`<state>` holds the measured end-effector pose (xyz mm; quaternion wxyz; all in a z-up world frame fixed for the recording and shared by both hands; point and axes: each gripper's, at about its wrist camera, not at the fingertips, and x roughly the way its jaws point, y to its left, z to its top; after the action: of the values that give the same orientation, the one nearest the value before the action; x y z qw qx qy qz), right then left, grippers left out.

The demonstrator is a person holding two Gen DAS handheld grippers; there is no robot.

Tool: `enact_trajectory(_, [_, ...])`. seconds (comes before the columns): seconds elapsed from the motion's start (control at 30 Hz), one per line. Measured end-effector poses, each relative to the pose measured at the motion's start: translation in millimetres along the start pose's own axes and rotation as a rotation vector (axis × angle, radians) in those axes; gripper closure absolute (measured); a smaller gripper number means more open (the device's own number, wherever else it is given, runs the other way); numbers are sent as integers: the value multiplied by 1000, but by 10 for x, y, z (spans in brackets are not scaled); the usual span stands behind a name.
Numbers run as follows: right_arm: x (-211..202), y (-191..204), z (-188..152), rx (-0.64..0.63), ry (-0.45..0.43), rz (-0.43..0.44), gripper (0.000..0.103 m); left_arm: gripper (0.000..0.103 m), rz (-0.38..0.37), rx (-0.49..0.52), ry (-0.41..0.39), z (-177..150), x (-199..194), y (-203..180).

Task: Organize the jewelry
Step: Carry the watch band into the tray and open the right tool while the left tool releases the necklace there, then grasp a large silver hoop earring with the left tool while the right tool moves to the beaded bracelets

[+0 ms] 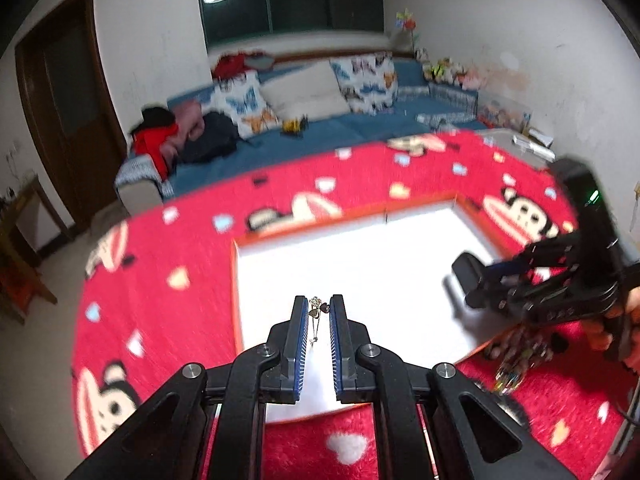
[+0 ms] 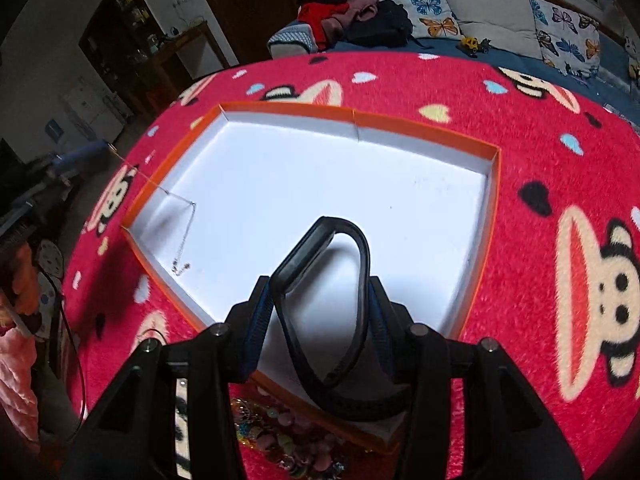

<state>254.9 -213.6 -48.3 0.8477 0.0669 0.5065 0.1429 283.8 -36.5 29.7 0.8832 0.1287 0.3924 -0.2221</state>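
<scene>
An orange-walled tray [image 2: 494,184] with a white floor lies on a red cartoon-print cloth [image 2: 460,92], and both claws hang over it. In the left wrist view the left claw [image 1: 319,312] stands at 6 o'clock, its fingers a narrow gap apart; a thin necklace [image 1: 315,322] with small charms hangs in that gap near the tips, though whether the pads actually pinch the chain cannot be told. In the right wrist view the same necklace [image 2: 185,236] trails from the blurred left claw at 9 o'clock, over the tray's left wall and down, its charm end near or on the white floor beside that wall. The right claw [image 2: 320,300] is clenched around a black band [image 2: 362,276], a wide loop that rises between the fingers and leans toward 12 o'clock over the tray. In the left view the right claw [image 1: 480,280] sits at 3 o'clock, blurred, with the band's [image 1: 466,270] dark end over the tray's [image 1: 400,210] right part. A heap of colourful beads [image 2: 280,436] lies on the cloth just outside the tray's near wall, at 6 o'clock under the right claw.
</scene>
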Motion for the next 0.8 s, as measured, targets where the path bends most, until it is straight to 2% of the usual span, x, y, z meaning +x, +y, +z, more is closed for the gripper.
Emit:
enact_trajectory(0.1, [53, 0, -23, -7, 10, -24, 53, 92, -1, -7, 55, -191, 282, 17])
enact_trajectory(0.27, [62, 3, -18, -19, 9, -40, 48, 92, 4, -12, 100, -347, 528, 40])
enact_trajectory(0.5, [51, -3, -2, -35, 0, -69, 35, 91, 22, -7, 143, -383, 632, 31])
enact_trajectory(0.57, [22, -3, 9, -39, -12, -62, 28, 90, 23, -8, 158, -385, 665, 26])
enact_trajectory(0.67, [-46, 28, 41, -58, -30, -69, 26, 89, 31, -9, 180, -373, 709, 16])
enact_trajectory(0.73, [-119, 50, 62, -65, -43, -64, 26, 85, 32, -11, 182, -367, 710, 12])
enact_trajectory(0.77, [-170, 66, 67, -69, -51, -60, 26, 75, 34, -12, 180, -362, 700, 4])
enact_trajectory(0.8, [-216, 78, 67, -74, -57, -59, 26, 58, 42, -13, 174, -355, 680, -5])
